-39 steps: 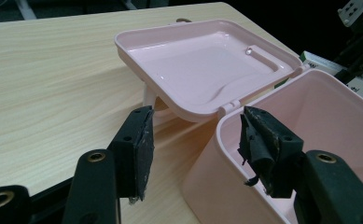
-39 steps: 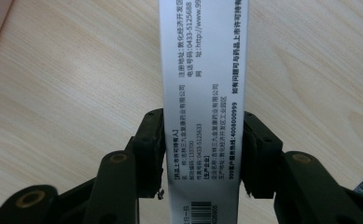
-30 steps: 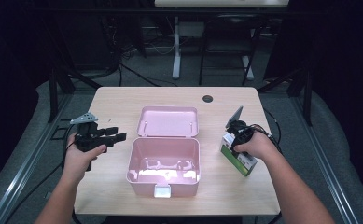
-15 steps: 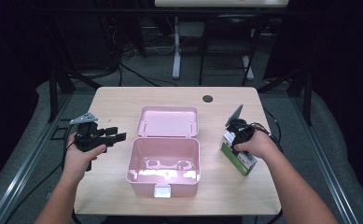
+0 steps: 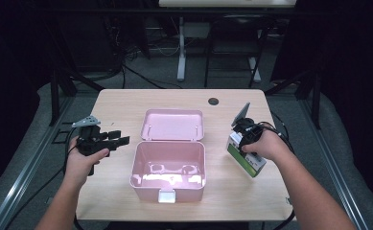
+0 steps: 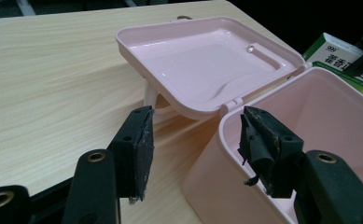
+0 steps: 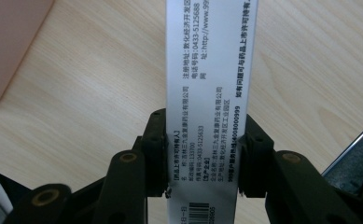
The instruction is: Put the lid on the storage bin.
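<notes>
On the right side of the pale wooden worktop [image 5: 117, 103], right tongs [image 5: 244, 135] pinching a small green-and-white cardboard box [image 5: 245, 157] across its narrow printed white face [image 7: 207, 93], jaws just closed in on it, pads pressed to both sides. Box tilted, just above the wood, right of the open pink plastic case [image 5: 169, 165] with its lid [image 5: 172, 124] folded back. Left tongs [image 6: 193, 149] spread, nothing between them, beside the case's left wall.
</notes>
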